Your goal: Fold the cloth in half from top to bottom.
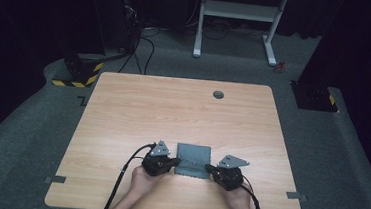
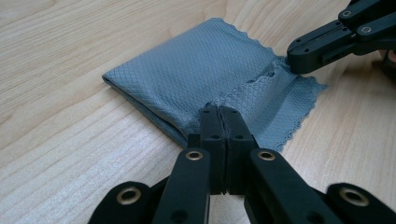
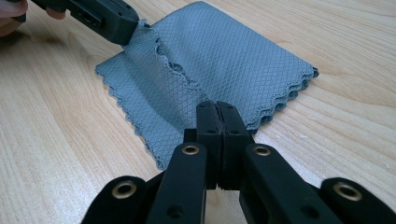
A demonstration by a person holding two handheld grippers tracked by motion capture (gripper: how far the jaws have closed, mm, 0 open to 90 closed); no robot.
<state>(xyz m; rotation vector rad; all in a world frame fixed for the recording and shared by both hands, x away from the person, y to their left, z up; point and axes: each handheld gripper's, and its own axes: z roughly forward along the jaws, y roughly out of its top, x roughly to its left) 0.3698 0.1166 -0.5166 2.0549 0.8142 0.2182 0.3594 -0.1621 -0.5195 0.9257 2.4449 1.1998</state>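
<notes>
As seen from the high view, one folded grey cloth lies on the near middle of one wooden desk, between two hand-held grippers. The left gripper meets the cloth's near left corner; the right gripper meets its near right corner. Two hands enter from the near edge, one behind each tool, and a cable trails from each toward the near side. A single round grey grommet sits near the far edge of the desk, and one white frame stands on the floor beyond it.

In the left gripper view, the fingers are pressed together on the cloth, pinching its scalloped hem, with the other gripper nipping the hem at the far right. The right gripper view mirrors this: its fingers are clamped on the hem of the cloth, with the other gripper at the far left.

The two gripper views resolve details that the high view leaves blurred: the diamond weave, the wavy edge, the stacked layers at the fold, and a raised ridge of fabric running between the two pinch points. The high view alone gives the floor, the frame and the desk's outline.
</notes>
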